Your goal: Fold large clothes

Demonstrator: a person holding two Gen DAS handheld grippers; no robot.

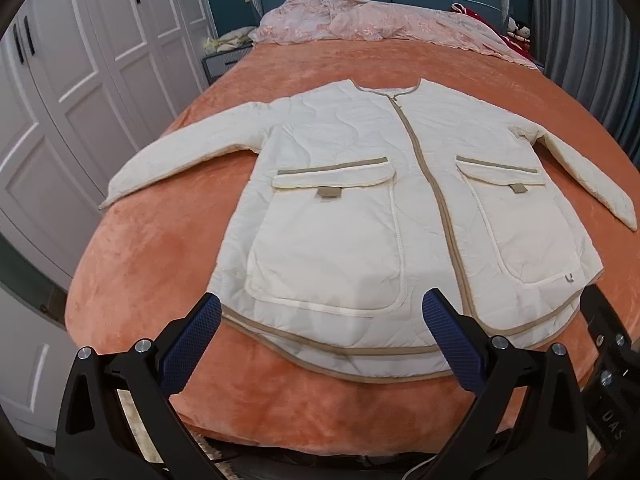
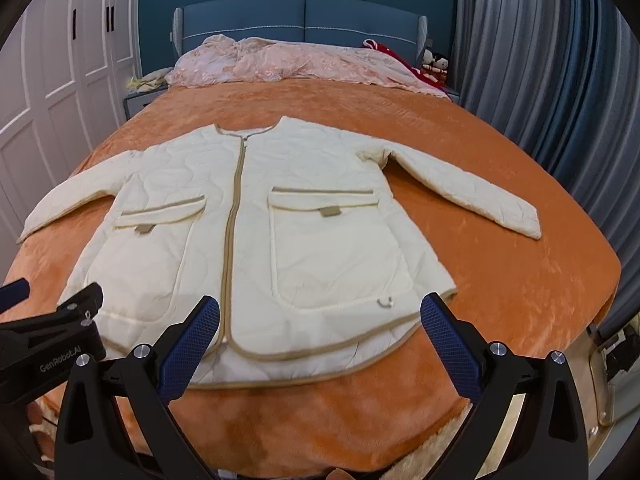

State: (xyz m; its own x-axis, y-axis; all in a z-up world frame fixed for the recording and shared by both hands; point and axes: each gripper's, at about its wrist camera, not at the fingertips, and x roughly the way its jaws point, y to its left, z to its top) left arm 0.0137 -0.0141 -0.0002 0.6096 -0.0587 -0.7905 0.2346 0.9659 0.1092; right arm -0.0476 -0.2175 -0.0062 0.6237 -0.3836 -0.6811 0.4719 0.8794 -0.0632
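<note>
A cream quilted jacket (image 1: 360,200) with tan trim, a centre zipper and two flap pockets lies flat, front up, on the orange bedspread (image 1: 160,248), both sleeves spread outward. It also shows in the right wrist view (image 2: 304,232). My left gripper (image 1: 322,312) is open and empty, hovering over the jacket's hem on its left half. My right gripper (image 2: 320,312) is open and empty over the hem on its right half. The right gripper's body shows at the left wrist view's right edge (image 1: 608,344); the left gripper's body shows in the right wrist view (image 2: 52,336).
A pink lace blanket (image 2: 288,60) is bunched at the head of the bed below a blue headboard (image 2: 304,16). White wardrobes (image 1: 80,80) stand on the left, grey curtains (image 2: 540,80) on the right. Dolls (image 2: 434,64) sit at the bed's far right corner.
</note>
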